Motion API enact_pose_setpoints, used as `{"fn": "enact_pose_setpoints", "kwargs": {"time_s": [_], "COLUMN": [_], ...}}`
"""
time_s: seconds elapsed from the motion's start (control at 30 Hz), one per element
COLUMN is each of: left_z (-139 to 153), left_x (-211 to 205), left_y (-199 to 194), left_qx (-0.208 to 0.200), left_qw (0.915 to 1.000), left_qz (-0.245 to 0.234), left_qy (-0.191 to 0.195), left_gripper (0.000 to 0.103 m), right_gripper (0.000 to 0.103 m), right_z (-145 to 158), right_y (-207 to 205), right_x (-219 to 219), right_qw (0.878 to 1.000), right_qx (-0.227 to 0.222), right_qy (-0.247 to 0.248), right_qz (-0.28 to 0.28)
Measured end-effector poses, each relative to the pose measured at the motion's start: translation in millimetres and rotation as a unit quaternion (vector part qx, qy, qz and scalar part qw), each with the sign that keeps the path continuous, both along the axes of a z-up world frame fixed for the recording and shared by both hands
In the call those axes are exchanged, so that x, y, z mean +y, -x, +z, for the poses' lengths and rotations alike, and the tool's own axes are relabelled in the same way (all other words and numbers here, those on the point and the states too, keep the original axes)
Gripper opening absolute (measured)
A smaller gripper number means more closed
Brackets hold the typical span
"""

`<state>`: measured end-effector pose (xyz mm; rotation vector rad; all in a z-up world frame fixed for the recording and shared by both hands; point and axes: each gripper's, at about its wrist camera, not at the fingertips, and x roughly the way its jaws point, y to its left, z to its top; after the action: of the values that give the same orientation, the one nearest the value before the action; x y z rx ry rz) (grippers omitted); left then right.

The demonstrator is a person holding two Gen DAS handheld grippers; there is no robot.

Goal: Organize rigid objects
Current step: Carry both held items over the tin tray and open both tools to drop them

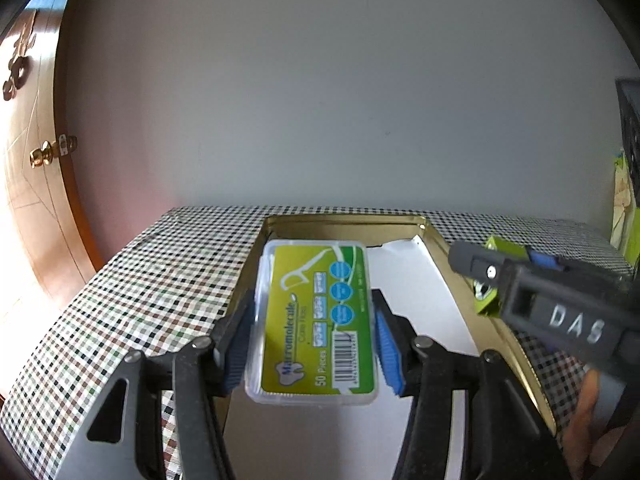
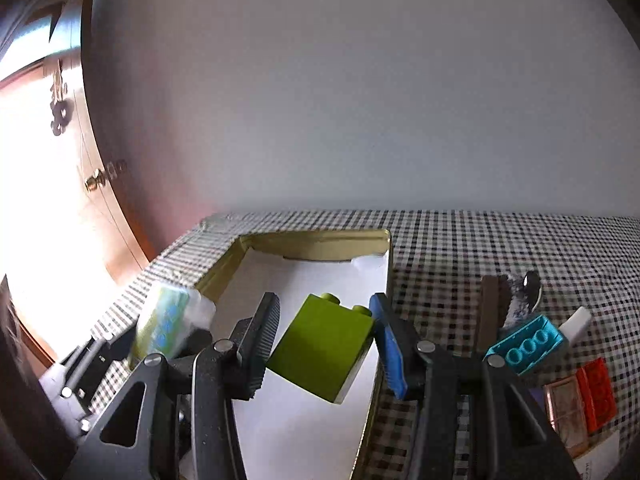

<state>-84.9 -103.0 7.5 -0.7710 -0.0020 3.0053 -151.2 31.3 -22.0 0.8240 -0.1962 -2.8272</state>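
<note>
Right wrist alone shows the teal brick (image 2: 527,345) beside the tray (image 2: 312,240).

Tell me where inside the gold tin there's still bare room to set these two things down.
The white liner of the gold tin looks bare: under the floss box in the left tool, along the back wall, and under the green brick in the right tool. Crowded: the checked cloth right of the tin, with the teal brick and red brick.

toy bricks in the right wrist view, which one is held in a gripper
The lime green brick, clamped in the right gripper above the gold tray. The teal brick and red brick lie loose on the checked cloth.
</note>
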Motion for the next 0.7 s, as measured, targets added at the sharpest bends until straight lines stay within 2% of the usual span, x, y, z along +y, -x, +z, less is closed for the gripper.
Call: {"fn": "enact_pose_setpoints", "kwargs": {"time_s": [0.17,0.4,0.7], "left_z": [-1.3,-1.4,-13.4], "left_x": [0.9,7.7,-5.9], "left_y": [5.2,6.8,20.5], "left_qx": [-0.015,-0.024,-0.053], "left_qw": [0.9998,0.9984,0.9964], "left_qz": [0.014,0.037,0.062], "left_qy": [0.006,0.034,0.022], "left_gripper": [0.053,0.053,0.053], "right_gripper": [0.050,0.050,0.050], "right_z": [-6.8,-8.2,-16.4], "right_y": [5.6,5.9,11.5], "right_x": [-3.3,-4.2,-4.5], "right_qw": [1.000,1.000,0.998], "right_qx": [-0.008,-0.017,-0.047], "right_qy": [-0.010,-0.020,-0.030], "right_qz": [0.008,0.010,0.023]}}
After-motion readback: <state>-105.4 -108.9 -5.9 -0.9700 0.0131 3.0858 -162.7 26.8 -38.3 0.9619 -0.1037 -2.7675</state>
